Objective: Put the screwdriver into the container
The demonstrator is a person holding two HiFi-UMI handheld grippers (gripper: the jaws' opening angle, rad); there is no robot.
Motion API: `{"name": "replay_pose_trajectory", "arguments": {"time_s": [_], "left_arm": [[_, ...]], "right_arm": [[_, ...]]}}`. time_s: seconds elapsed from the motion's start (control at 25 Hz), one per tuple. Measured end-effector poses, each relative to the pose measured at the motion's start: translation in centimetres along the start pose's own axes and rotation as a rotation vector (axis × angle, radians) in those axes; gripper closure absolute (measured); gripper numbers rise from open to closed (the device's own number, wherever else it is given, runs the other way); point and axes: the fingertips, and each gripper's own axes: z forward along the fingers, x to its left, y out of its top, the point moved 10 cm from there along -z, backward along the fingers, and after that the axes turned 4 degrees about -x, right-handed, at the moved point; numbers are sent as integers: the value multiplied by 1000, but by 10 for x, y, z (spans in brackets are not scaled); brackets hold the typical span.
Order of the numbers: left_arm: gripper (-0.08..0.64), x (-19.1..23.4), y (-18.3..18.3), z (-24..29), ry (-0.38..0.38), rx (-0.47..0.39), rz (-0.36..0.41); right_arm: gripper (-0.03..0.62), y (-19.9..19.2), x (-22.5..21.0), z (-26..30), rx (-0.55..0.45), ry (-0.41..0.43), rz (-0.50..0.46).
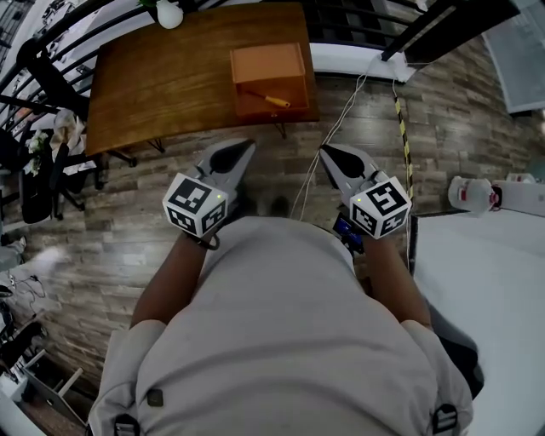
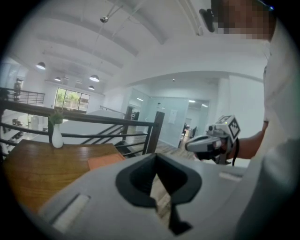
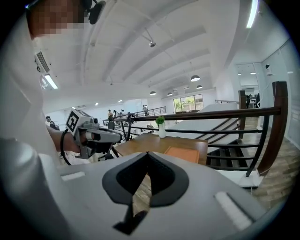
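Fingers are pressed together and empty on my left gripper (image 1: 245, 147) and my right gripper (image 1: 325, 151), both over the floor (image 1: 128, 204) short of the table (image 1: 162, 85). The screwdriver (image 1: 271, 100) shows against the orange container (image 1: 268, 61); I can't tell whether it lies inside.

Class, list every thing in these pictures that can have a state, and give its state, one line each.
left gripper: jaws shut, empty, short of the table.
right gripper: jaws shut, empty, short of the table.
screwdriver: lying flat at the container's near side, untouched; cannot tell if inside.
container: resting on the table, by its near edge.
vase: upright at the table's far edge.
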Motion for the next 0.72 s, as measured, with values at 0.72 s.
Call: {"name": "replay_pose_trajectory", "arguments": {"time_s": [0.72], "left_arm": [[557, -20, -3, -7, 6, -15, -21]], "right_arm": [[584, -2, 6, -20, -24, 30, 55]]}}
